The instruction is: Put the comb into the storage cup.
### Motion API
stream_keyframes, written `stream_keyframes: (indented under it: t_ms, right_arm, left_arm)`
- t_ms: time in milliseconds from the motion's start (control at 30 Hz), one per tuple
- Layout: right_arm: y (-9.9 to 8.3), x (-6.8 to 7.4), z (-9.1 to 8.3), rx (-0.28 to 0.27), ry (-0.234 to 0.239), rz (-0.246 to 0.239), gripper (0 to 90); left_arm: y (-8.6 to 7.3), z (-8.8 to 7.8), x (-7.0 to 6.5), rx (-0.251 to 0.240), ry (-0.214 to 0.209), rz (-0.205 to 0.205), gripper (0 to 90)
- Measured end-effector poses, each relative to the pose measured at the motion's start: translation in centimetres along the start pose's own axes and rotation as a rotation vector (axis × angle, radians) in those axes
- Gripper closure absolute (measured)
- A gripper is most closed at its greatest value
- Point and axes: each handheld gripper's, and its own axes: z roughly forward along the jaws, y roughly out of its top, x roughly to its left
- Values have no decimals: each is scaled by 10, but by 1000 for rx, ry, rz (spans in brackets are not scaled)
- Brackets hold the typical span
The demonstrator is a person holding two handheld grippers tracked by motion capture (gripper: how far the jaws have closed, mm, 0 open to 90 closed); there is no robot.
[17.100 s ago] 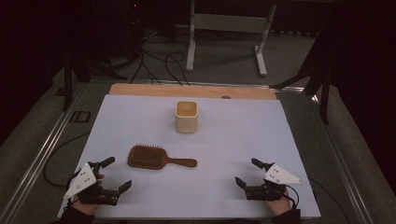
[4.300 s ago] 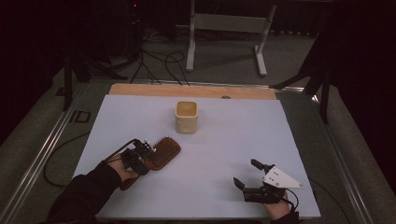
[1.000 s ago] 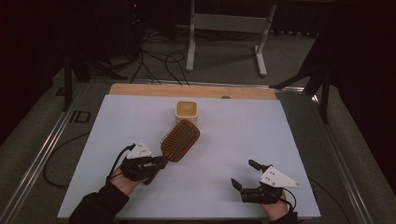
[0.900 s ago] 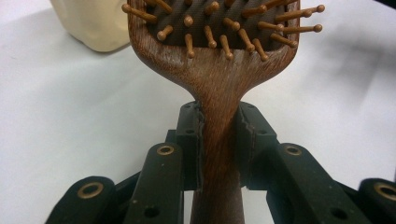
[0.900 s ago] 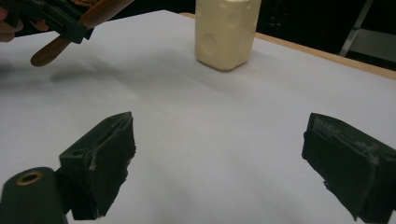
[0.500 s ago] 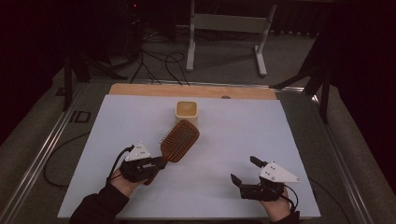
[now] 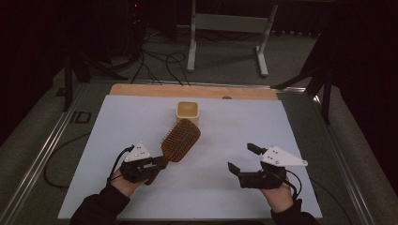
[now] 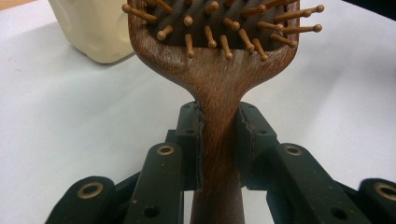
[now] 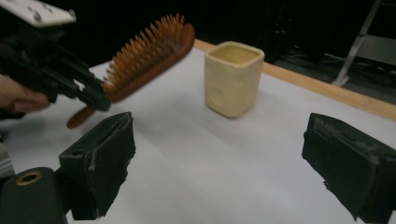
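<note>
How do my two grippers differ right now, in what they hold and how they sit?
The left gripper is shut on the wooden hairbrush, its fingers pressing both sides of the handle; the right gripper holds nothing and its fingers stand wide apart. The left points its brush, lifted off the white table, toward the cream cup; the right sits apart at the table's other side. Both are black, each with a grey plate on top.

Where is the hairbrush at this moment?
In the high view the hairbrush is left of centre, held by its handle in the left tongs, its head raised just in front of the cream cup.
</note>
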Motion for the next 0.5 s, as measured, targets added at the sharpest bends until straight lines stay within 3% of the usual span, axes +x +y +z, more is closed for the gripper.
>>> stream_keyframes:
  t_ms: [400,500]
  right_arm:
    - [33,6,18,-36,33,-3,92]
    - [40,10,31,-53,59,13,92]
  left_arm:
    - [1,-1,1,3,11,5,740]
    - [0,1,1,25,20,0,740]
